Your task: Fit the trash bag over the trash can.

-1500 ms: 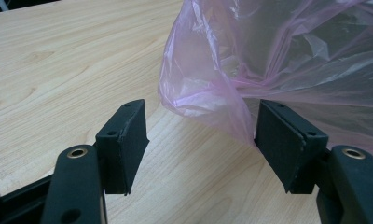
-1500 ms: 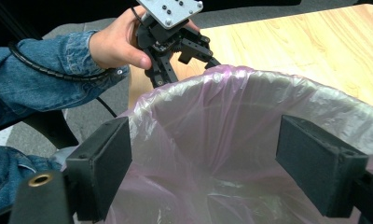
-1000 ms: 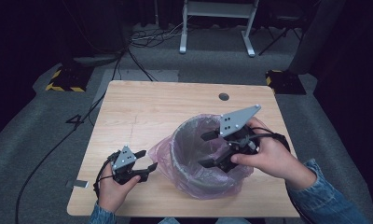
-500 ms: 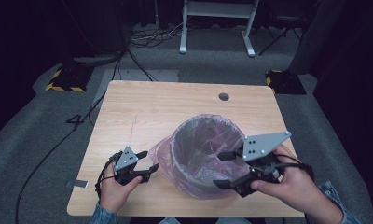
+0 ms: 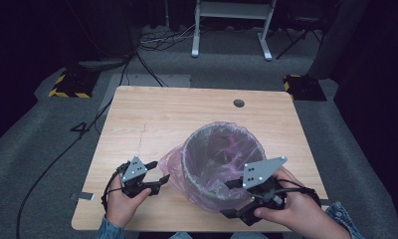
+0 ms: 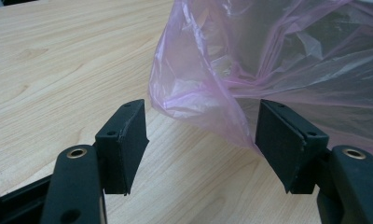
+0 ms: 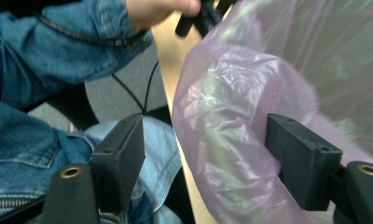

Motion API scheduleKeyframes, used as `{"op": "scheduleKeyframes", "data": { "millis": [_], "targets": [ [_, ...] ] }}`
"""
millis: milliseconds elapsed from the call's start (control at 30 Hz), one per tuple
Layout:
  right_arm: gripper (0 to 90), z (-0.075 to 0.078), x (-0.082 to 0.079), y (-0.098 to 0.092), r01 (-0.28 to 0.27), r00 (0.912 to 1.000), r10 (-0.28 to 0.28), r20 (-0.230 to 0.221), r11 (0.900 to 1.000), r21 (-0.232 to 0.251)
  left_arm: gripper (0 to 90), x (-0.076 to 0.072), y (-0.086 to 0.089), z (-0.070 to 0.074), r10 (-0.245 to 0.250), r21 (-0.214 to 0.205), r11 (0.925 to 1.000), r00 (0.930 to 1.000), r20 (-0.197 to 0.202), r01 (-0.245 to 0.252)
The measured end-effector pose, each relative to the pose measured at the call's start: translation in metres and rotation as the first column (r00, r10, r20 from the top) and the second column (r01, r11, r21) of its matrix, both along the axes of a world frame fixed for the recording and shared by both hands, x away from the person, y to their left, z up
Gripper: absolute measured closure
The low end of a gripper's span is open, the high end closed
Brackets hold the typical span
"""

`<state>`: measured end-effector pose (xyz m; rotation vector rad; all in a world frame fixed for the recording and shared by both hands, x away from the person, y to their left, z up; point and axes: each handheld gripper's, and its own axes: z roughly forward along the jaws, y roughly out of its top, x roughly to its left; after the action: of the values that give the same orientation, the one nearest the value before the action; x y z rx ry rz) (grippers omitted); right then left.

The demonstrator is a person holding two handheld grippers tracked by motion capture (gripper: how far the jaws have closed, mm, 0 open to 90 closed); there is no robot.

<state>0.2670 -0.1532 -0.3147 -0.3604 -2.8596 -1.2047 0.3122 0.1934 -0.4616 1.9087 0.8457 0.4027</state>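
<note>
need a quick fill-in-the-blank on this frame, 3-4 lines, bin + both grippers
1. The grey bin is lined with a thin ____ plastic bag.
2. Both the left gripper and the right gripper have their jaws ____.
3. The bin stands on a ____ table.
4. In the high view, the loose bag bulges from the bin toward the ____ gripper.

Missing words: pink; open; wooden; left
</note>
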Motion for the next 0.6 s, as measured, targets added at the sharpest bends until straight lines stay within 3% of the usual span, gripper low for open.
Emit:
{"op": "scheduleKeyframes", "data": {
  "millis": [167, 367, 600],
  "targets": [
    [28.3, -0.014, 0.0, 0.013, -0.03, 0.9991, 0.026, -0.034, 0.994, -0.105, 34.0, 0.0, -0.001, 0.0, -0.003, 0.001, 1.0, 1.0, -0.002, 0.003],
    [26.4, -0.015, -0.003, 0.021, -0.048, 0.9979, 0.039, -0.052, 0.9809, -0.188, 34.0, 0.0, 0.0, 0.0, -0.004, 0.005, 1.0, 1.0, 0.003, 0.004],
    [24.6, -0.017, -0.006, 0.022, -0.034, 0.9993, 0.031, -0.021, 0.9793, -0.2, 33.9, 0.0, -0.002, -0.001, -0.004, 0.006, 1.0, 1.0, -0.003, 0.004]
  ]
}}
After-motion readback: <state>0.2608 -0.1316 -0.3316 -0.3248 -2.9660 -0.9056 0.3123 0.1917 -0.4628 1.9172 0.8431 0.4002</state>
